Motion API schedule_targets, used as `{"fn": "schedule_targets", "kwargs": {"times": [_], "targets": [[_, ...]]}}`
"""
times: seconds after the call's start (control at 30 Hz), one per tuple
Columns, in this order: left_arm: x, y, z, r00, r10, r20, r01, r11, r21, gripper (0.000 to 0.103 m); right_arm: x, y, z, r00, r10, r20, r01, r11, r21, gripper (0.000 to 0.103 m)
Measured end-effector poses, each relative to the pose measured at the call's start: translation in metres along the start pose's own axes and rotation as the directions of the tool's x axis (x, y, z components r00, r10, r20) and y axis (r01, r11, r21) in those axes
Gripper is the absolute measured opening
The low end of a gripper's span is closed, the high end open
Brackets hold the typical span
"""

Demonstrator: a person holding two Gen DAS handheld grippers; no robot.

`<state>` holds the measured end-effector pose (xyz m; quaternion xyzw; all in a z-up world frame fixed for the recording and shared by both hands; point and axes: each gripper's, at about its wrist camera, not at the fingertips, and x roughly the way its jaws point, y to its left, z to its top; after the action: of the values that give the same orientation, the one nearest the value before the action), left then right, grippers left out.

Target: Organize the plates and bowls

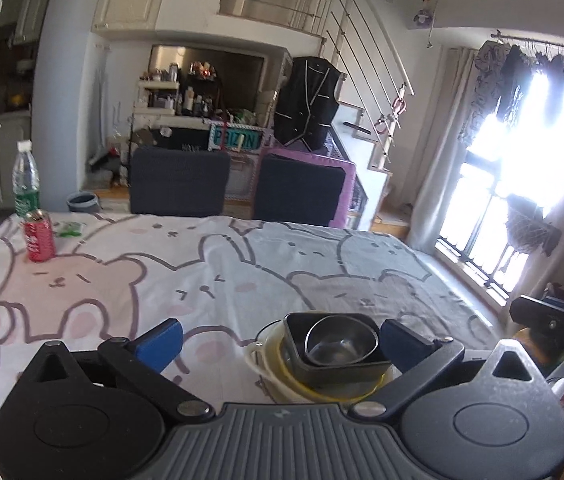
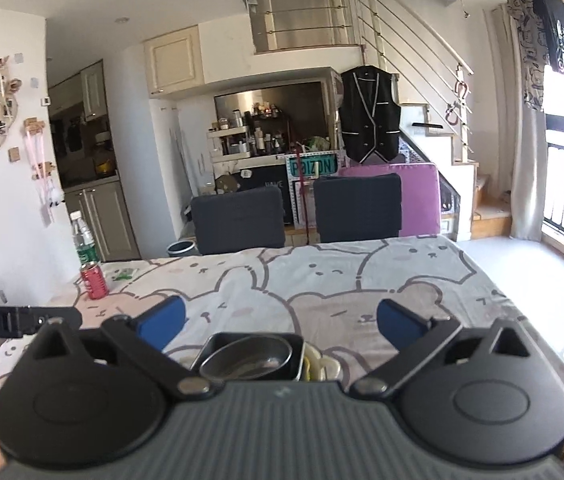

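Observation:
A stack of dishes stands near the table's front edge. A small metal bowl (image 1: 340, 340) sits in a black square dish (image 1: 306, 364), which sits on a yellow plate (image 1: 310, 390) over a cream plate (image 1: 256, 358). My left gripper (image 1: 282, 340) is open and empty, its blue fingertips (image 1: 162, 338) on either side of the stack, above it. In the right wrist view the metal bowl (image 2: 248, 358) and black dish (image 2: 218, 342) lie just beyond the body of my right gripper (image 2: 280, 318), which is open and empty above them.
A red soda can (image 1: 39, 236) and a clear water bottle (image 1: 26, 178) stand at the table's far left. Two dark chairs (image 1: 180, 182) stand behind the table with the bear-print cloth (image 1: 202, 272). A window is at right.

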<state>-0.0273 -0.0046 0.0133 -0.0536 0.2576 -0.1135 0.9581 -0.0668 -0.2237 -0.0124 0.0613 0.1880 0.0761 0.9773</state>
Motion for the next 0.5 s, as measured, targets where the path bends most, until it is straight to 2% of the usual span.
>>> {"fn": "schedule_targets", "kwargs": {"times": [0.17, 0.5], "targets": [[-0.003, -0.009, -0.016, 0.999, 0.04, 0.008, -0.04, 0.999, 0.029, 0.103, -0.002, -0.002, -0.015, 1.0, 0.008, 0.022, -0.008, 1.0, -0.016, 0.103], [0.009, -0.009, -0.051, 0.996, 0.084, 0.001, -0.084, 0.996, 0.032, 0.103, 0.0, -0.012, -0.041, 0.998, -0.062, -0.01, 0.061, 0.997, -0.051, 0.103]]}}
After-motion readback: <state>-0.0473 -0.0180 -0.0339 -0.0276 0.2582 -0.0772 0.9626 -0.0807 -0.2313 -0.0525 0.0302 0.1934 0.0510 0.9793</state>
